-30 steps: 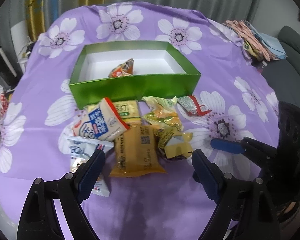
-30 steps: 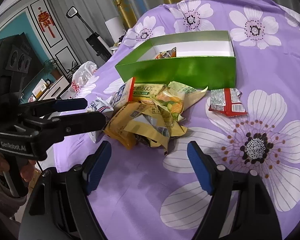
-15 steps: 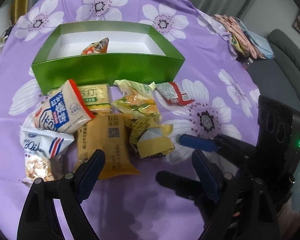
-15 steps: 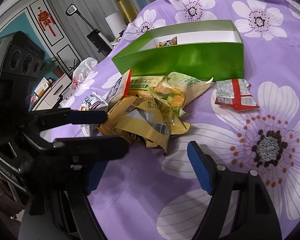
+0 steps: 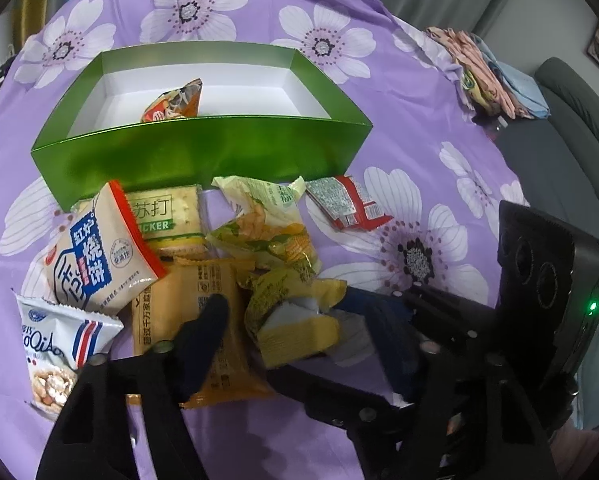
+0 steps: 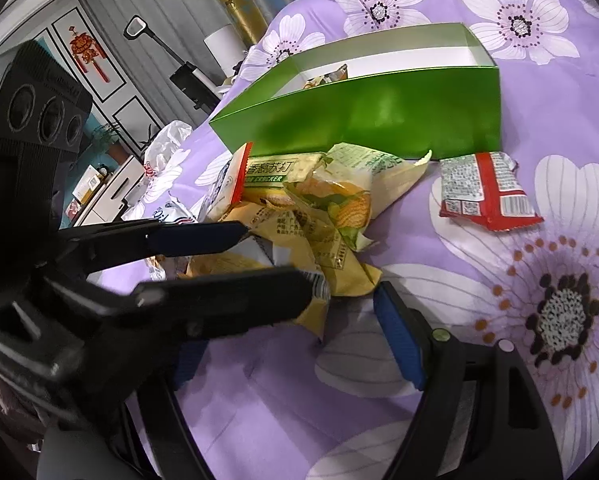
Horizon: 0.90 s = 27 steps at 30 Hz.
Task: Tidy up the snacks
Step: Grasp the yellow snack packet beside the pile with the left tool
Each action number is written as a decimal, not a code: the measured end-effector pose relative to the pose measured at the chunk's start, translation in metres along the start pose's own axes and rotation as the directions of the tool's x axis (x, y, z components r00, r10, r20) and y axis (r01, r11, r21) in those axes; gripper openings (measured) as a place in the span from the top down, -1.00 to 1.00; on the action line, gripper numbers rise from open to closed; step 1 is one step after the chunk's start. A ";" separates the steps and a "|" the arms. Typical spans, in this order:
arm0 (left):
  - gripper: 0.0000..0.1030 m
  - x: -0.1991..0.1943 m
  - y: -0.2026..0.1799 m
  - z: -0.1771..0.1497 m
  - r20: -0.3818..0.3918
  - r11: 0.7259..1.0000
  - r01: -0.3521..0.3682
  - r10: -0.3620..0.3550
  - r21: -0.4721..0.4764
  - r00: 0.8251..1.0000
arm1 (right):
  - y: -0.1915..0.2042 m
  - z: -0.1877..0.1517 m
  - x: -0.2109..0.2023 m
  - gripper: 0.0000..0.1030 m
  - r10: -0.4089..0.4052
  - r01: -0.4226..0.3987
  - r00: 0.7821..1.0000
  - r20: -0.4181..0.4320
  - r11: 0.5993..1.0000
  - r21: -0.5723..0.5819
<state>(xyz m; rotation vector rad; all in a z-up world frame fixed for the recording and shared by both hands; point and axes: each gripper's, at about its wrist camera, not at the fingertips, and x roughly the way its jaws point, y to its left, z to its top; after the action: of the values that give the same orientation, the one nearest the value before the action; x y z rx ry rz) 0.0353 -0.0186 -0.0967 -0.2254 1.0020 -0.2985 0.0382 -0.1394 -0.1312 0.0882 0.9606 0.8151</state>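
Note:
A green box point(image 5: 203, 152) point(image 6: 363, 120) stands on the purple flowered cloth with one orange snack packet point(image 5: 175, 102) inside. Several packets lie in front of it: a crumpled yellow packet point(image 5: 295, 320) point(image 6: 339, 272), a flat orange-yellow packet point(image 5: 171, 320), a green-yellow corn packet point(image 5: 267, 228), a cracker packet point(image 5: 167, 216) and a red packet point(image 5: 347, 204) point(image 6: 483, 192). My left gripper point(image 5: 295, 312) point(image 6: 277, 258) straddles the crumpled yellow packet. Its jaws are closing, and a gap still shows beside the packet. My right gripper point(image 6: 295, 300) stands open just in front of the pile, nothing between its fingers.
A white-and-blue packet with red trim point(image 5: 95, 252) and a nut packet point(image 5: 55, 344) lie at the pile's left. Folded cloths point(image 5: 487, 76) sit at the table's far right edge, a grey sofa point(image 5: 571, 128) beyond. A plastic bag point(image 6: 163, 148) lies at the left edge.
My left gripper has dropped forward onto the pile and its jaws have narrowed around the crumpled yellow packet. My right gripper has come closer to the pile, still as wide as before.

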 end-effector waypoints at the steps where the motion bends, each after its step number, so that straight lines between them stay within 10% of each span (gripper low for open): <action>1: -0.19 0.000 0.000 0.001 0.001 1.000 0.002 -0.002 0.001 1.000 | -0.001 0.001 0.000 -0.50 0.005 -0.005 1.000 0.001 1.000 0.003; 27: -0.01 -0.018 -0.006 -0.007 0.010 1.000 0.015 -0.015 -0.008 1.000 | 0.020 -0.003 -0.029 0.16 0.010 -0.006 0.997 0.080 0.999 -0.051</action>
<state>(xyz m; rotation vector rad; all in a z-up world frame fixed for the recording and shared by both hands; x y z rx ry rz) 0.0187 -0.0182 -0.0841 -0.2412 0.9924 -0.3069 0.0155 -0.1452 -0.1046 0.0802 0.8637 0.8368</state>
